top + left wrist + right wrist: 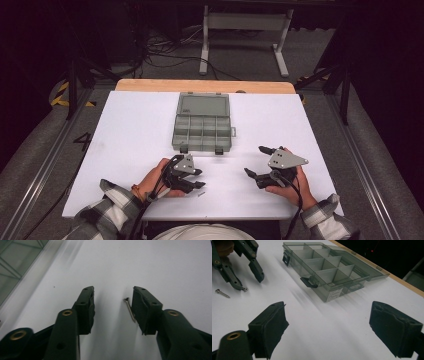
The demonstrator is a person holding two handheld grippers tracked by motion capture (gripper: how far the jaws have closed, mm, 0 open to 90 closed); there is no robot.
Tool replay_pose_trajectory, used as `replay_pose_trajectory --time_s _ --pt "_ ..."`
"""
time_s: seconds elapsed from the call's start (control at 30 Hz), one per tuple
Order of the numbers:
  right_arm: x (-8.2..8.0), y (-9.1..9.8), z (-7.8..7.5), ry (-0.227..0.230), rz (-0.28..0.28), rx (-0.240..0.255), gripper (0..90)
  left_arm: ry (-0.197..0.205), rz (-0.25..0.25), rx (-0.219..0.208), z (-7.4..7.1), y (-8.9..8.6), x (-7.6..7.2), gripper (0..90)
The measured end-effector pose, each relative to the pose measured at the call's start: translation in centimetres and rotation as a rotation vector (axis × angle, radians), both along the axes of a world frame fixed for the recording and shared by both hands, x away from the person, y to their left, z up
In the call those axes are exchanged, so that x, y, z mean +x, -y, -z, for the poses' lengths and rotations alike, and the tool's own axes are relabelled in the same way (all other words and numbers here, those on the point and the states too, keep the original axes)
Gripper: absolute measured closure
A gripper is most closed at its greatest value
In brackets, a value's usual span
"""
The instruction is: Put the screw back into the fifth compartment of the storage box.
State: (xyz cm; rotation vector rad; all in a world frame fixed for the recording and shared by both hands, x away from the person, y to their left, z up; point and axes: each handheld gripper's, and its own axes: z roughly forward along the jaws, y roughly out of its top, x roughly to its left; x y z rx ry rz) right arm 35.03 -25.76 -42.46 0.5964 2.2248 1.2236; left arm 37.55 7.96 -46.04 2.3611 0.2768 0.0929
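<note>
A small metal screw (201,194) lies on the white table (130,130) near its front edge. My left gripper (201,178) hovers just over it, open. In the left gripper view the screw (130,310) lies between the jaws of my left gripper (113,293), close against the inner face of the right-hand one. My right gripper (254,160) is held wide open to the right with nothing in it. An open grey compartment box (202,126) sits mid-table beyond both. The right gripper view (328,307) shows the box (329,267), the screw (222,293) and my left gripper (250,283).
The box lid (203,105) lies flat toward the far edge, and its compartments look empty. A wooden strip (205,86) borders the table's far side. Bare white surface lies left and right of the box. A person's plaid sleeves (107,205) enter from the bottom.
</note>
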Motion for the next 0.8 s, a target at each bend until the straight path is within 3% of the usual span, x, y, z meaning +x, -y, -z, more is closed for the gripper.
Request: replay_pose_trajectory --time_s 0.13,0.23,0.4,0.6,0.8 --pt "0.04 0.07 -0.02 0.0 0.001 0.004 14.2 -0.006 -0.003 0.001 -0.05 -0.35 -0.51 66.2" --pt "-0.02 0.02 -0.06 0.001 0.0 0.004 14.2 0.02 0.008 0.001 -0.01 -0.31 -0.55 78.7" --pt "0.04 0.03 -0.04 -0.002 -0.001 0.001 14.2 0.02 0.008 -0.012 0.14 -0.28 -0.32 87.4" --pt "0.02 0.01 -0.04 -0.003 -0.003 0.001 14.2 0.012 0.024 -0.021 0.15 -0.31 -0.1 88.0" --pt "0.01 0.08 -0.11 0.001 -0.001 0.005 14.2 0.042 0.018 -0.017 -0.29 -0.58 0.06 88.0"
